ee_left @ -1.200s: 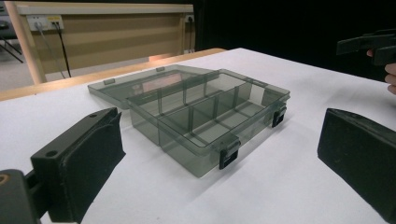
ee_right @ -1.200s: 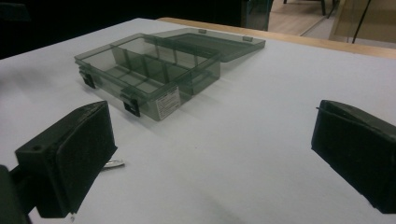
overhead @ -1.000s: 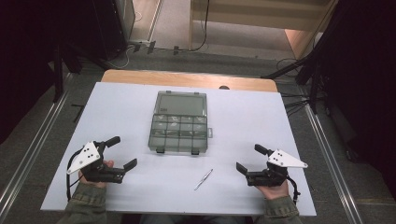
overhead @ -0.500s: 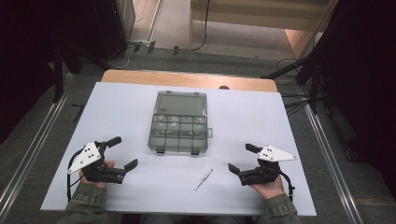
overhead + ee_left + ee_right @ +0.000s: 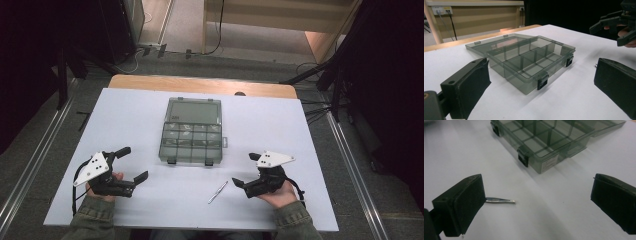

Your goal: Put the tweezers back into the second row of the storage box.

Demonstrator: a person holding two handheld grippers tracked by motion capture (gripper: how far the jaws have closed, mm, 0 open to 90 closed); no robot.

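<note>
While tweezers [image 5: 218, 192] lie just before the open box [image 5: 192, 136], right hand-held gripper [image 5: 246, 171] gapes beside them, left hand-held gripper [image 5: 132, 164] released, well apart.

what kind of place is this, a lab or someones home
Most likely a lab or recording workspace, not a home. A white table stands between dark curtains, with cables on the floor and metal rails beside it. A person holds the left gripper and right gripper near a clear compartment box and tweezers.

White-covered table [image 5: 125, 115] with wooden far edge [image 5: 200, 85], grey floor [image 5: 190, 60], pale wooden furniture [image 5: 280, 15] behind, dark curtains [image 5: 30, 60] at both sides
</note>
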